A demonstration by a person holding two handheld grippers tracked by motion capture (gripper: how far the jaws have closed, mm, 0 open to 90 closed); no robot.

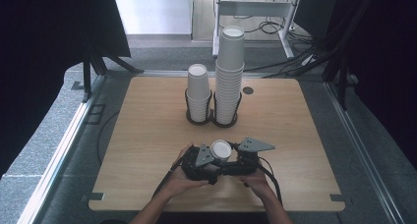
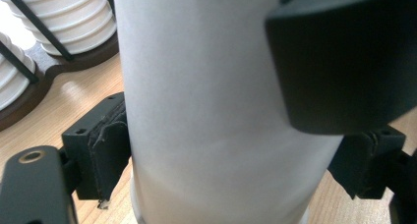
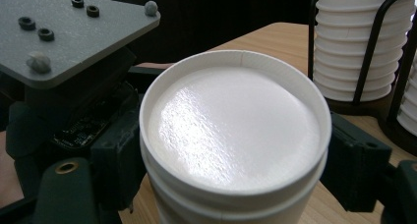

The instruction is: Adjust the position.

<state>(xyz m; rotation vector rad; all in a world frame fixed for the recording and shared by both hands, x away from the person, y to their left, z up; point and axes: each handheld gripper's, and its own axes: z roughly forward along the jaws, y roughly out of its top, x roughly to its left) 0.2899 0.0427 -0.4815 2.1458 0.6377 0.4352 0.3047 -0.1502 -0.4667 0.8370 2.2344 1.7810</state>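
A white paper cup (image 1: pixel 221 150) stands upside down near the table's front edge, with both grippers meeting on it. My left gripper (image 1: pixel 210 159) comes in from the left and my right gripper (image 1: pixel 233 157) from the right. In the left gripper view, the cup's wall (image 2: pixel 216 111) sits between the pads of the left gripper (image 2: pixel 236 160). In the right gripper view, the cup's base (image 3: pixel 231 126) faces up and the right gripper (image 3: pixel 238 165) clamps its sides. A second rim (image 3: pixel 236 204) shows just below the top one, like a nested cup.
A black wire holder (image 1: pixel 212 117) at mid-table carries a short stack of cups (image 1: pixel 198 94) and a tall stack (image 1: pixel 229 76). The wooden table (image 1: pixel 147 135) has bare room on both sides. A round hole (image 1: pixel 248 90) lies at the back right.
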